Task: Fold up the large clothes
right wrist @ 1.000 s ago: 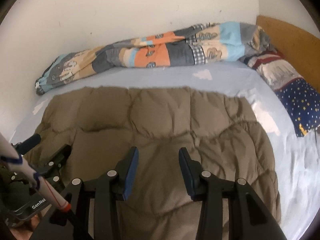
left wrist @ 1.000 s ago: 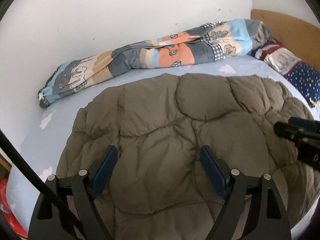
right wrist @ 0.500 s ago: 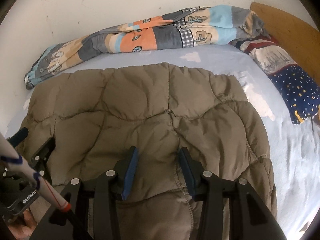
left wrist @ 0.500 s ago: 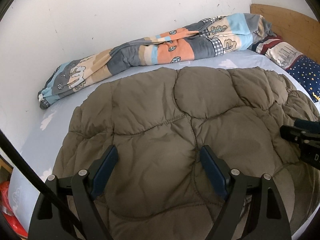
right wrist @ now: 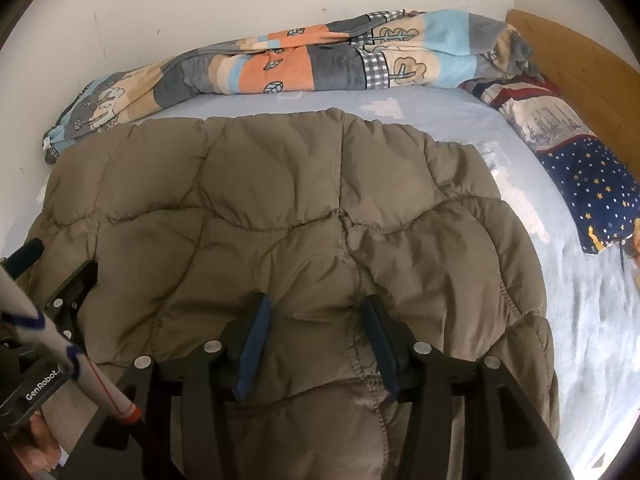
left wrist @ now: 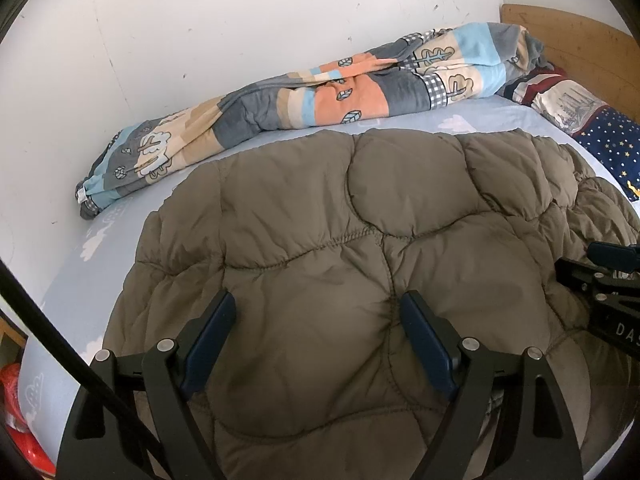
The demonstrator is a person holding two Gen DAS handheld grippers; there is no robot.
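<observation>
Puffy olive quilted coat point(left wrist: 360, 264), flat on bed point(left wrist: 72, 280)

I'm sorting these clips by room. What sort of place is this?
Most likely a bedroom: a bed with a light blue sheet, a wooden headboard, a starry pillow and a rolled patchwork blanket against the wall.

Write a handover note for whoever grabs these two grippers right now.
Left gripper: open wide, low over the near part of the olive-brown quilted puffer garment, gripping nothing.
Right gripper: open, narrower gap, fabric bulging between its fingers, not clamped.
Garment: spread on the light blue cloud-print bedsheet, its right side looking doubled over. Beyond it, against the wall, lies a rolled patchwork blanket; a star-print pillow lies to the right.
Done: garment laid out, possibly one fold.
Left: grip the near edge and fold again.
</observation>
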